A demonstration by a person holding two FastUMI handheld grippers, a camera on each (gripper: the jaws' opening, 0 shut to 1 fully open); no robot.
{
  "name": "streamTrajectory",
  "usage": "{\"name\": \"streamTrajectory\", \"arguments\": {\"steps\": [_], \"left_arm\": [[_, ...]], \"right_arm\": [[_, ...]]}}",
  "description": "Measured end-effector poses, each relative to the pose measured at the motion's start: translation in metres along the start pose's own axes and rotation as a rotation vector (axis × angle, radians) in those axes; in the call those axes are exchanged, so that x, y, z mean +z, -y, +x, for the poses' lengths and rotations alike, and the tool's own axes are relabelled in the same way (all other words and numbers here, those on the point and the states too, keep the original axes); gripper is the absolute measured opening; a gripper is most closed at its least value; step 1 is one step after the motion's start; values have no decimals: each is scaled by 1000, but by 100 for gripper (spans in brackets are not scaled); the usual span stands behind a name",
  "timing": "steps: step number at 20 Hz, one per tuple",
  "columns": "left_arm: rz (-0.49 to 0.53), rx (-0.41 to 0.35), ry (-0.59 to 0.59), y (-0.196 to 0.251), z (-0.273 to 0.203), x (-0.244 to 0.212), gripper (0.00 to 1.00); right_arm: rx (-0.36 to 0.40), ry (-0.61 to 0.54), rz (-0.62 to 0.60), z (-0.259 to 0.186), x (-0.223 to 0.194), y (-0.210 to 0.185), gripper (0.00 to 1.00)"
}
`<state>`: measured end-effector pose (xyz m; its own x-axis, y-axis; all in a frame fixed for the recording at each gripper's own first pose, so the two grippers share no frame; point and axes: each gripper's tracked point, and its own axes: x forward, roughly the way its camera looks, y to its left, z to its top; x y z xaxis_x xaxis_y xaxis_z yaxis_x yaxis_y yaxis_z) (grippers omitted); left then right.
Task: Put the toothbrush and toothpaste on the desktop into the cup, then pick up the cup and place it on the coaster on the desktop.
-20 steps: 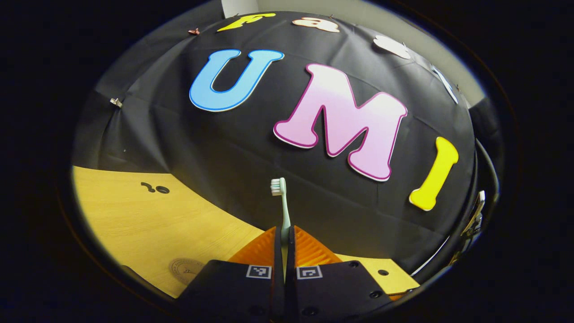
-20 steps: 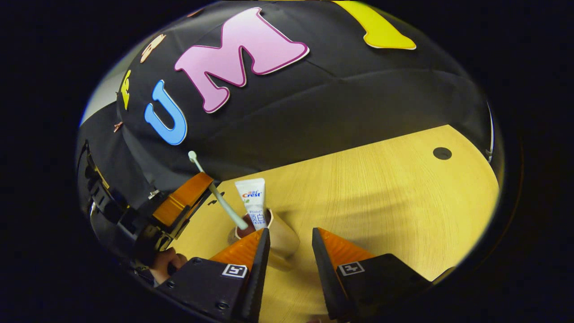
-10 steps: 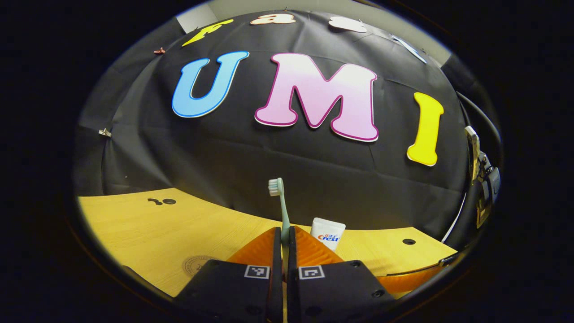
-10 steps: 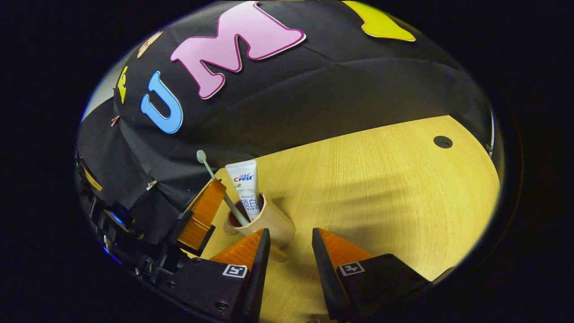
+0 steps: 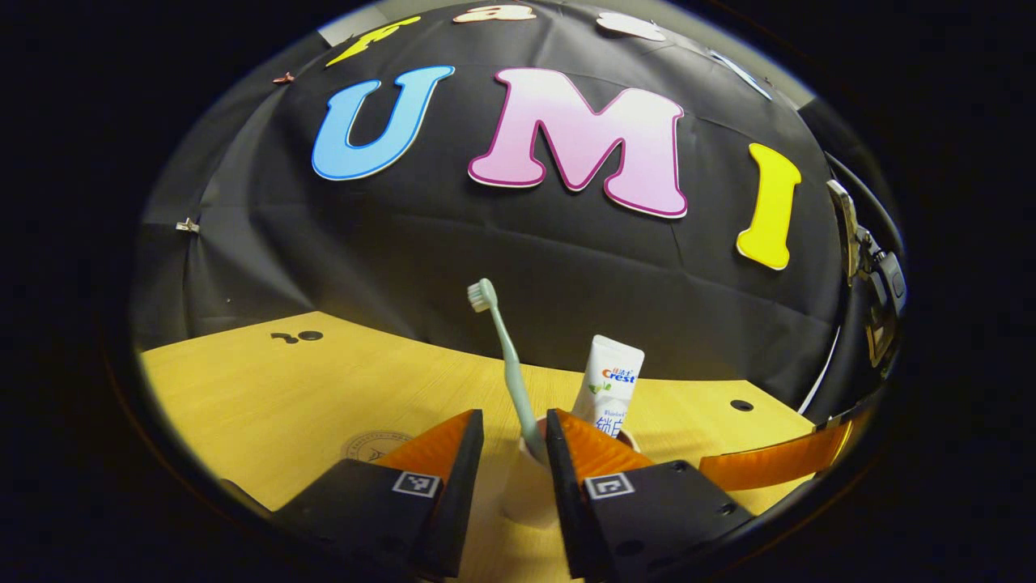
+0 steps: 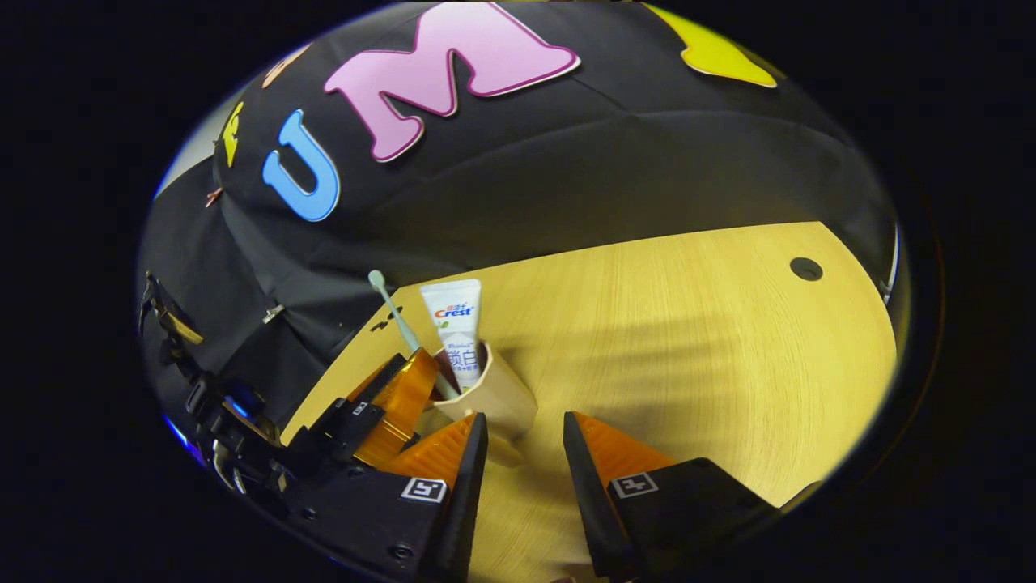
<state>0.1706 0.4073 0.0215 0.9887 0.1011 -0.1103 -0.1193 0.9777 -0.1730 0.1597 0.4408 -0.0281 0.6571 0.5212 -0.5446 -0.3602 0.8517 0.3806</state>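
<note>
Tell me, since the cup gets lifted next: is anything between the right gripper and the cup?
Nothing visible does. The right gripper is open with the cup just ahead of its fingers. The left gripper sits close beside the cup's far side, not between.

Light wood-grain table (image 6: 688,340), yellowish top, w/ dark round holes: one far right (image 6: 805,268), a pair far left (image 5: 298,336). Beige plastic cup (image 6: 503,398) stands upright on it, near-left. Round printed coaster (image 5: 374,444) lies flat just left of the cup.

Black cloth wall (image 5: 453,259) behind a light wooden desktop (image 6: 696,340).
</note>
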Motion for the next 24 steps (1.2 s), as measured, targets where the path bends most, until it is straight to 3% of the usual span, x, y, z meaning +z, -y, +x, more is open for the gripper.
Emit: {"name": "streamTrajectory", "arguments": {"steps": [3,4,5,7,12,15,20,21,24], "left_arm": [[11,12,-14,-26,-34,9,66],[27,14,-27,-36,-48,10,63],[52,24,-42,-47,-64,9,76],[88,19,-76,-63,-95,7,81],[182,-17,-136,-91,-166,8,83],[112,-36,-128,-103,-192,17,85],[38,8,-134,-136,-206,19,86],[40,13,-142,-143,-209,17,86],[63,28,-158,-164,-215,12,86]], "right_arm": [[-22,-75,-147,2,-3,-8,63],[-43,-95,-191,5,-2,-11,63],[-40,-115,-220,7,0,-18,63],[-50,-180,-243,13,-2,-28,63],[-121,-347,-253,35,-17,-28,63],[-161,-421,-275,48,-30,-24,63],[-188,-452,-303,65,-35,-30,62],[-189,-462,-306,68,-37,-30,53],[-217,-472,-308,66,-41,-28,47]]}}
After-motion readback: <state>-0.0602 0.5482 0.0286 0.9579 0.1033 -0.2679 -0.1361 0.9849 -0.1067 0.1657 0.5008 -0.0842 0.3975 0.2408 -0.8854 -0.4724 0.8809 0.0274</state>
